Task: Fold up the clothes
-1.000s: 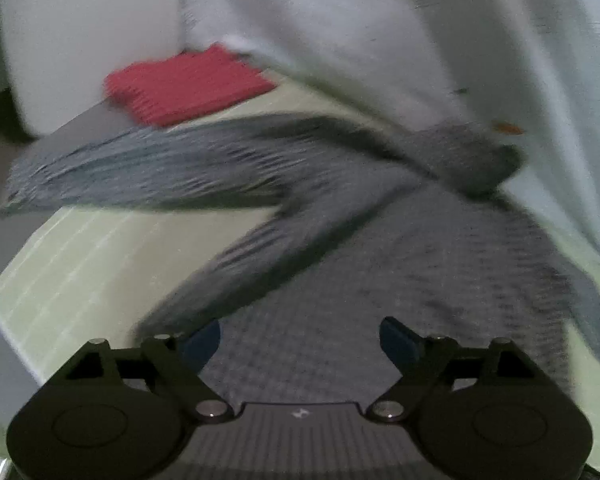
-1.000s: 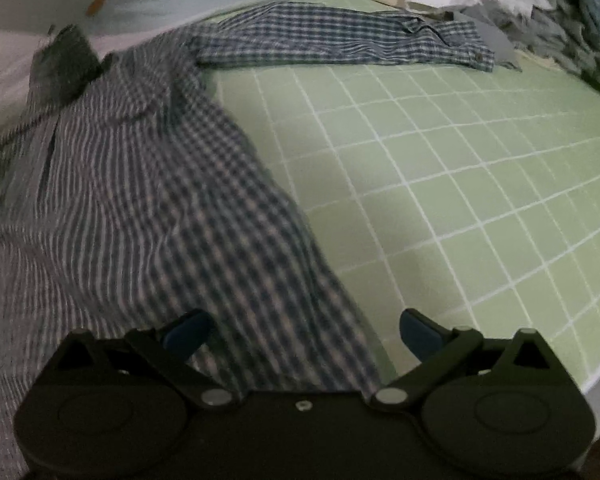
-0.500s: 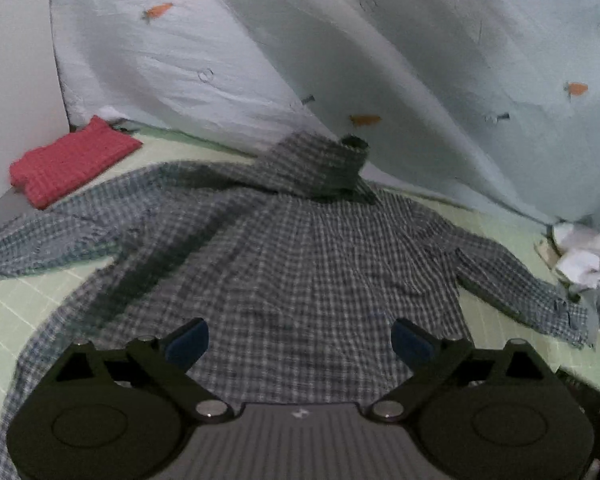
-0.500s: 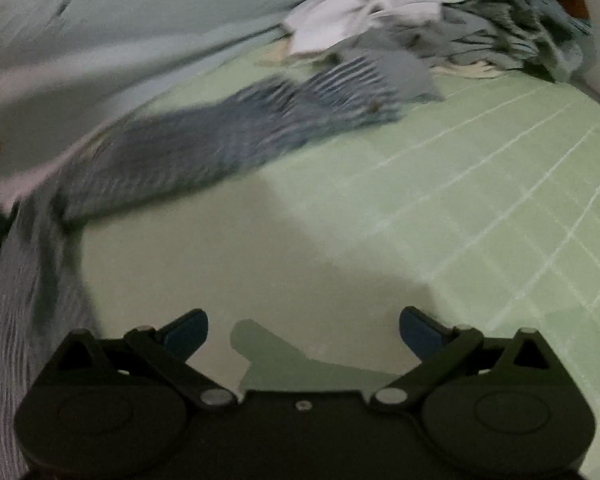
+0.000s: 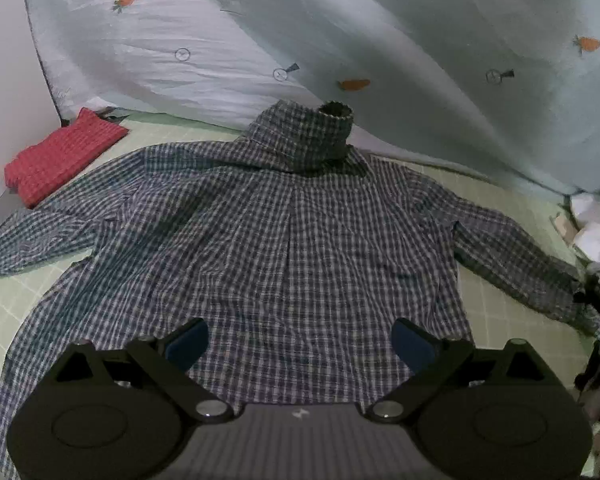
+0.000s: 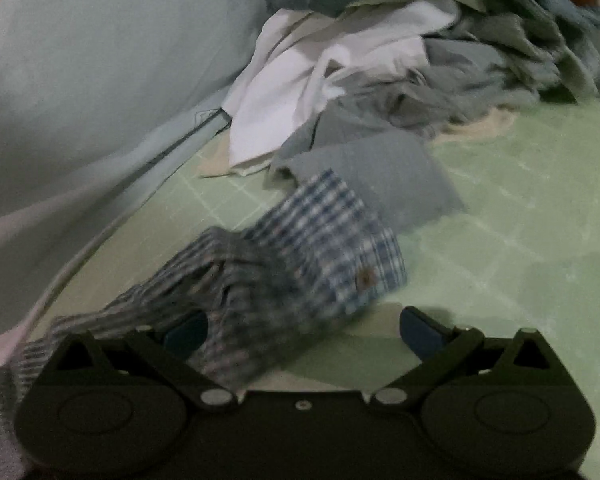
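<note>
Checks in dark blue and white cover the long-sleeved button shirt (image 5: 292, 240), which lies spread out back-up on the pale green mat with a white grid (image 5: 4, 300), its collar (image 5: 312, 136) propped against the light blue quilt printed with small orange carrots (image 5: 260, 32) along the mat's far edge. One sleeve reaches toward the mat's left edge, where a folded red knitted garment (image 5: 60, 152) sits in the far left corner; the other sleeve runs out to the right, toward a heap of white and grey-blue clothes (image 6: 400, 64) piled at the far right corner.

The left gripper (image 5: 300, 344) hangs over the shirt's hem with its blue-tipped fingers (image 5: 186, 340) spread wide, nothing between them. The right gripper (image 6: 304, 332) is likewise spread apart, low over the buttoned cuff (image 6: 340, 248) of the right sleeve; the cuff lies on the mat between and ahead of the fingers, just beside a flat grey-blue cloth (image 6: 380, 172) at the foot of the heap. Whether either finger touches the sleeve cannot be told, as that view is blurred.
</note>
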{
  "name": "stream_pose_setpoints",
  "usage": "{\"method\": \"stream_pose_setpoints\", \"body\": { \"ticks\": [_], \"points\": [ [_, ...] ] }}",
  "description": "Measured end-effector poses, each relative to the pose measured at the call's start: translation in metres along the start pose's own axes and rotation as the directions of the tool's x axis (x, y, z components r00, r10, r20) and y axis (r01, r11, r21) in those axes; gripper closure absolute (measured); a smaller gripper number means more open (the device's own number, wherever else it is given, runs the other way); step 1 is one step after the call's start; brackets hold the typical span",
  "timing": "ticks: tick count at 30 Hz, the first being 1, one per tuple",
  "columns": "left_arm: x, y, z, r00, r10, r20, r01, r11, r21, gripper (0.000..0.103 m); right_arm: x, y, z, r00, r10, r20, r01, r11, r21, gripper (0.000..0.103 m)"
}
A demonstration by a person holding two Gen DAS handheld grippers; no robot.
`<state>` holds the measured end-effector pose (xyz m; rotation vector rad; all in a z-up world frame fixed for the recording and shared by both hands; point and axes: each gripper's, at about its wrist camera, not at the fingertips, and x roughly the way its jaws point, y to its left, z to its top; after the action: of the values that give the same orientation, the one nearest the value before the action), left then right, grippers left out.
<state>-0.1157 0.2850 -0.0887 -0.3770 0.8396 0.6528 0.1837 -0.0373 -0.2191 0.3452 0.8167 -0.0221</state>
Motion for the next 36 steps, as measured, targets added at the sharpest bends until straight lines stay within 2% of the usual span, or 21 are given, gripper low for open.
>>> {"method": "stream_pose_setpoints", "body": {
  "ticks": [2,4,5,6,8,9,11,14,18,25,28,29,30,31,33,34,36],
  "points": [
    [0.002,-0.006,0.001,1.000,0.006,-0.006,-0.006,1.000,0.013,0.005,0.009,0.008,0.002,0.999,-0.034,-0.004,0.034,0.997,-0.064,0.001],
    [0.003,-0.009,0.000,1.000,0.005,-0.007,-0.005,1.000,0.025,0.005,0.011,0.011,-0.001,0.999,-0.041,0.015,0.043,0.991,-0.124,0.009],
    [0.003,-0.011,-0.001,1.000,0.004,-0.007,-0.004,1.000,0.031,0.005,0.009,0.011,-0.005,0.998,-0.057,0.034,0.061,0.986,-0.153,0.024],
    [0.003,-0.013,-0.002,1.000,0.004,-0.007,-0.004,0.999,0.037,0.005,0.006,0.010,-0.008,0.996,-0.073,0.055,0.082,0.980,-0.182,0.046],
    [0.005,-0.015,-0.003,1.000,0.000,-0.012,0.000,0.999,0.041,0.005,0.000,0.007,-0.015,0.993,-0.084,0.089,0.103,0.967,-0.232,0.073],
    [0.004,-0.014,-0.005,1.000,-0.006,-0.016,0.007,0.999,0.038,0.005,-0.005,0.001,-0.019,0.994,-0.058,0.090,0.078,0.967,-0.243,0.082],
    [0.002,-0.013,-0.008,1.000,-0.019,-0.018,0.020,0.999,0.034,0.005,-0.014,-0.010,-0.023,0.996,-0.040,0.084,0.060,0.968,-0.243,0.089],
    [-0.002,-0.002,-0.011,1.000,-0.024,-0.016,0.024,0.999,0.023,0.005,-0.029,-0.029,-0.028,0.995,-0.060,0.077,0.076,0.972,-0.224,0.091],
    [-0.007,0.017,-0.015,1.000,-0.022,-0.020,0.022,1.000,0.004,0.005,-0.053,-0.063,-0.036,0.988,-0.129,0.082,0.141,0.975,-0.173,0.091],
    [-0.016,0.051,-0.022,0.999,-0.018,-0.027,0.017,0.999,-0.030,0.005,-0.088,-0.121,-0.045,0.963,-0.259,0.075,0.265,0.960,-0.089,0.089],
    [-0.020,0.065,-0.025,0.999,-0.017,-0.029,0.015,0.999,-0.044,0.005,-0.095,-0.127,-0.044,0.956,-0.287,0.058,0.292,0.950,-0.107,0.081],
    [-0.021,0.070,-0.026,0.999,-0.016,-0.030,0.015,0.999,-0.048,0.005,-0.097,-0.127,-0.045,0.953,-0.297,0.055,0.302,0.945,-0.127,0.070],
    [-0.022,0.074,-0.027,0.999,-0.016,-0.031,0.014,0.998,-0.053,0.005,-0.099,-0.126,-0.045,0.950,-0.308,0.052,0.312,0.939,-0.146,0.055],
    [-0.023,0.079,-0.028,0.999,-0.015,-0.032,0.013,0.998,-0.058,0.005,-0.102,-0.124,-0.045,0.946,-0.320,0.057,0.325,0.932,-0.163,0.046],
    [-0.026,0.086,-0.031,0.999,-0.007,-0.031,0.005,0.998,-0.065,0.005,-0.110,-0.118,-0.045,0.941,-0.331,0.067,0.338,0.924,-0.181,0.009],
    [-0.026,0.090,-0.031,1.000,0.003,-0.029,-0.005,0.998,-0.067,0.005,-0.114,-0.112,-0.046,0.941,-0.329,0.079,0.338,0.923,-0.186,0.004],
    [-0.022,0.102,-0.031,0.999,0.024,-0.036,-0.027,0.997,-0.078,0.005,-0.120,-0.098,-0.049,0.944,-0.316,0.090,0.328,0.923,-0.202,0.002]
  ]
}}
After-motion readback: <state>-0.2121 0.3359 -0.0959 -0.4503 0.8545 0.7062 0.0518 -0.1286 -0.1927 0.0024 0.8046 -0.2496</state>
